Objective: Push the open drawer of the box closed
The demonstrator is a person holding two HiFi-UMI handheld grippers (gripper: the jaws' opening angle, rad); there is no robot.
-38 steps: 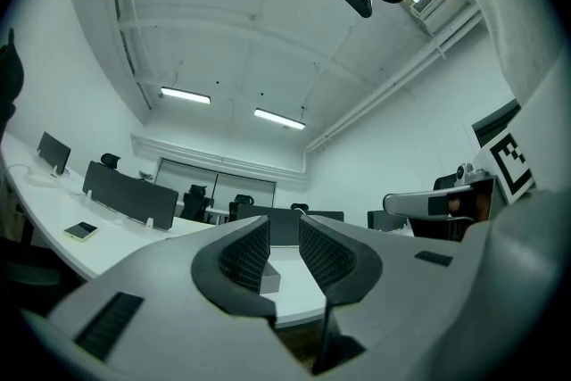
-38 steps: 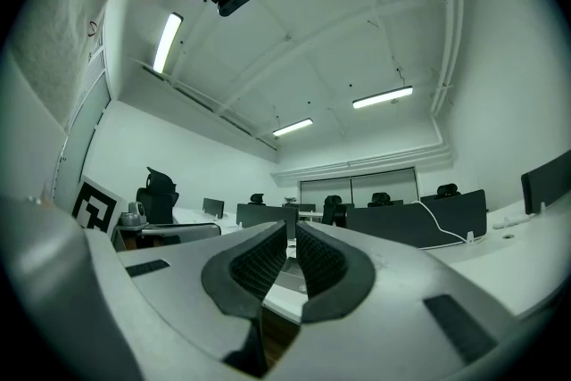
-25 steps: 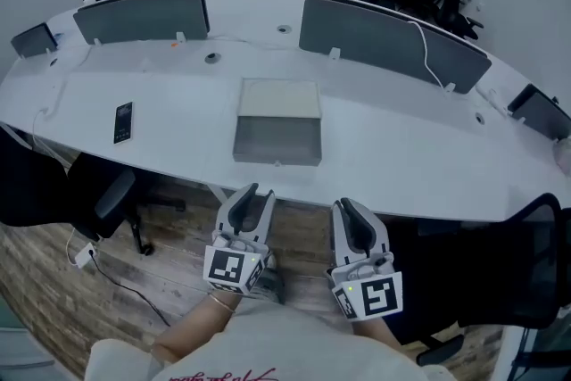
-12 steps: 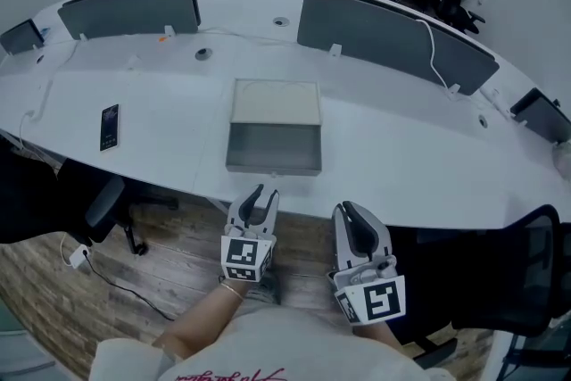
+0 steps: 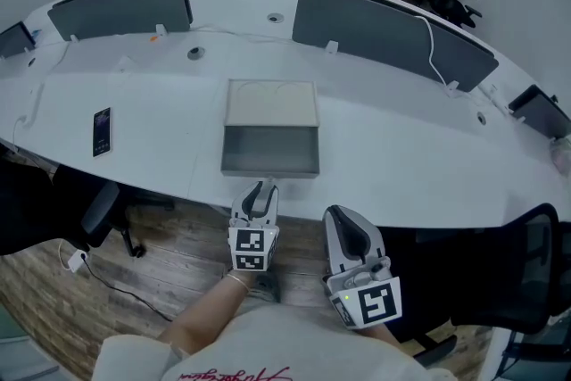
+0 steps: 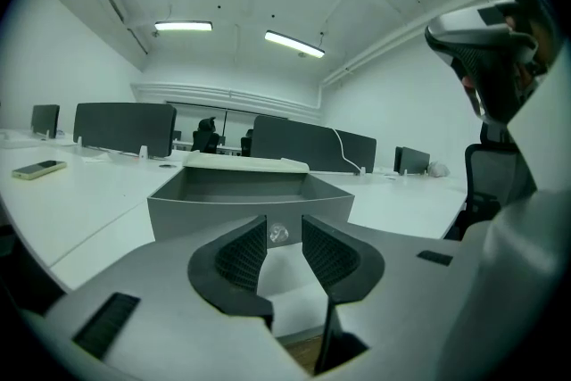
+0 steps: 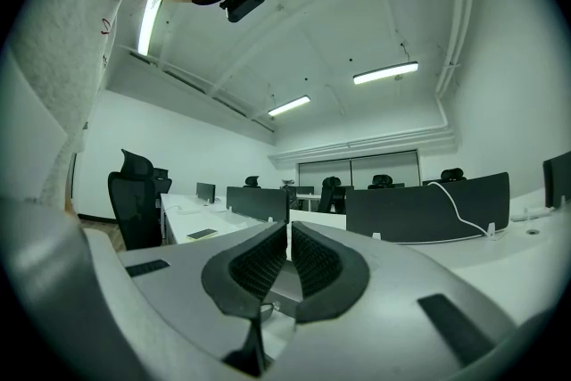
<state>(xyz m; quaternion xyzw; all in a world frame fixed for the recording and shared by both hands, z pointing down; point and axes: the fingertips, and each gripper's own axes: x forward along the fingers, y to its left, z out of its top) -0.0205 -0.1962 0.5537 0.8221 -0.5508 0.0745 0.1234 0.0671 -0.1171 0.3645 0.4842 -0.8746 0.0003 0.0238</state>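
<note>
The grey box (image 5: 271, 103) lies on the white table (image 5: 410, 161) with its open drawer (image 5: 270, 152) pulled out toward the table's near edge. My left gripper (image 5: 261, 189) is just in front of the drawer's front panel, open and holding nothing. In the left gripper view the drawer front (image 6: 205, 208) fills the middle, and its small round knob (image 6: 278, 234) shows in the gap between the open jaws of my left gripper (image 6: 284, 244). My right gripper (image 5: 337, 217) hangs off the table edge to the right of the drawer, its jaws shut on nothing (image 7: 287, 256).
A phone (image 5: 101, 131) lies on the table to the left. Grey dividers (image 5: 120, 6) (image 5: 384, 31) stand behind the box, with a white cable (image 5: 434, 49) over the right one. Office chairs (image 5: 94, 201) sit under the table edge on both sides, above a wood floor.
My left gripper has moved forward and down, up to the drawer's front edge. The right gripper has shifted only slightly. The drawer has not moved.
</note>
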